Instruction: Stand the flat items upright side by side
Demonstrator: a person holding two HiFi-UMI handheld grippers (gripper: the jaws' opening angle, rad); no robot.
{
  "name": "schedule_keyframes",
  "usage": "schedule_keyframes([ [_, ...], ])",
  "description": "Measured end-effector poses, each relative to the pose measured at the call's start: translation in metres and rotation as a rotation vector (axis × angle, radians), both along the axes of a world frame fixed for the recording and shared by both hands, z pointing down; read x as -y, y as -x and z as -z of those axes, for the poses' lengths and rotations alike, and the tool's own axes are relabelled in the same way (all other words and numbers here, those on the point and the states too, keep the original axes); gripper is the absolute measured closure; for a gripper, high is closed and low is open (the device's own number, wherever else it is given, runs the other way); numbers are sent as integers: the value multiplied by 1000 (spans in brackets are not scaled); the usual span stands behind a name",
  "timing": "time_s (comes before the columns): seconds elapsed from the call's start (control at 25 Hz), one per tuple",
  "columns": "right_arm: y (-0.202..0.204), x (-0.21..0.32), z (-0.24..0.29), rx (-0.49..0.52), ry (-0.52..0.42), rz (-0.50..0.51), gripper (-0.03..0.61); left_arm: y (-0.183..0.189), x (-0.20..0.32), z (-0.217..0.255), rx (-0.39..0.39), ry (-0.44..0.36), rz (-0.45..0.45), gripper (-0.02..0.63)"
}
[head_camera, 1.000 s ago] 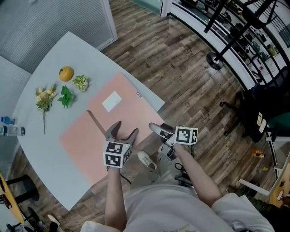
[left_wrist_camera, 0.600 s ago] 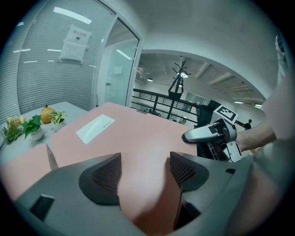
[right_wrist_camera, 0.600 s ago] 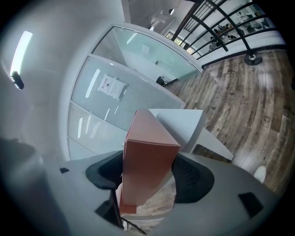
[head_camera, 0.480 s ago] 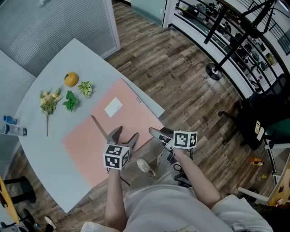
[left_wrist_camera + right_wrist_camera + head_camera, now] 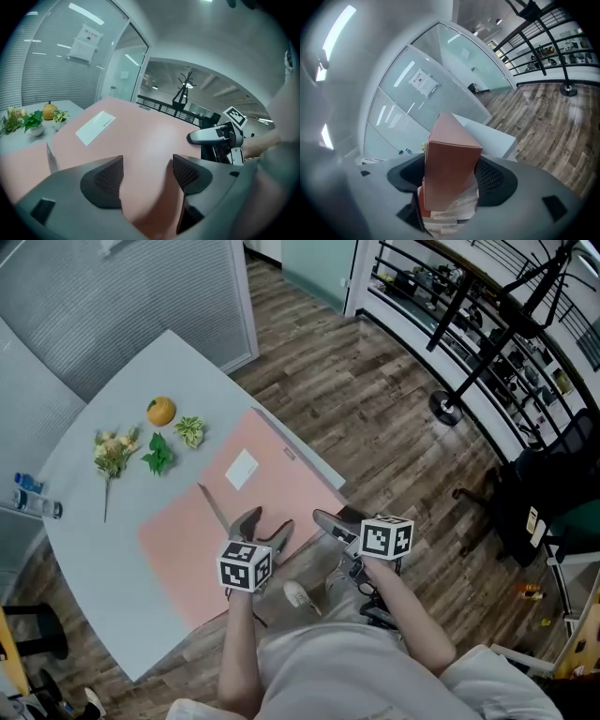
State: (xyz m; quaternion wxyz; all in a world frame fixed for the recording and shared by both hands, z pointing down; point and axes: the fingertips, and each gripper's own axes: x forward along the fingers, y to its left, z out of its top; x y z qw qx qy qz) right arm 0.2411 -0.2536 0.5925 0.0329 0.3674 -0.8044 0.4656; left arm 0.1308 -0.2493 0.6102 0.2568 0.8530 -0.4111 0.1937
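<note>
Pink board [image 5: 272,486]: lies flat on the worktop [image 5: 103,587], filling the half along the near right edge, with one corner at the worktop's right corner; not stood up.
Right gripper [image 5: 323,518]: pinches the pink board at its edge near the worktop's right corner. In the right gripper view the board [image 5: 451,161] fills the gap, with a jaw against each side.
Left gripper [image 5: 265,524]: jaws spread, over the board's near edge, just beside the right gripper. In the left gripper view the pink surface [image 5: 150,140] shows between the two jaws; I cannot tell whether they touch it.
Dark line [image 5: 214,509]: thin, runs across the pink surface just beyond the left gripper.
White label [image 5: 242,468]: flat on the board, toward the worktop's far corner.
Orange [image 5: 161,411]: on the bare worktop near its far left edge.
Striped sprig [image 5: 190,430]: just beside the orange.
Green sprig [image 5: 157,456]: next along the same edge.
Flower stem [image 5: 112,454]: beside the green sprig, stalk pointing toward the near corner.
Bottle [image 5: 36,504]: on its side at the worktop's left corner, well apart from the board.
Floor [image 5: 375,399]: wood planks around the worktop.
</note>
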Motion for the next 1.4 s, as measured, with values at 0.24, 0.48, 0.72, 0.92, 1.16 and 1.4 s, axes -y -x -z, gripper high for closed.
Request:
schedule_keyframes([
  [0.24,7,0,20,-77,-62,18,241,5,-2,10,-42,0,15,299],
  [0.48,17,-1,38,-159,-139,37,241,12,-4,15,-103,11,38,299],
  [0.72,28,-8,48,-227,-198,62,241,20,-11,17,-155,25,62,299],
  [0.92,36,-11,59,-289,-250,81,242,25,-15,17,-216,65,96,299],
  [1.16,46,-17,72,-394,-353,138,242,27,-22,15,-345,120,135,301],
  [1.4,50,-25,80,-473,-420,162,242,24,-27,16,-398,145,116,301],
])
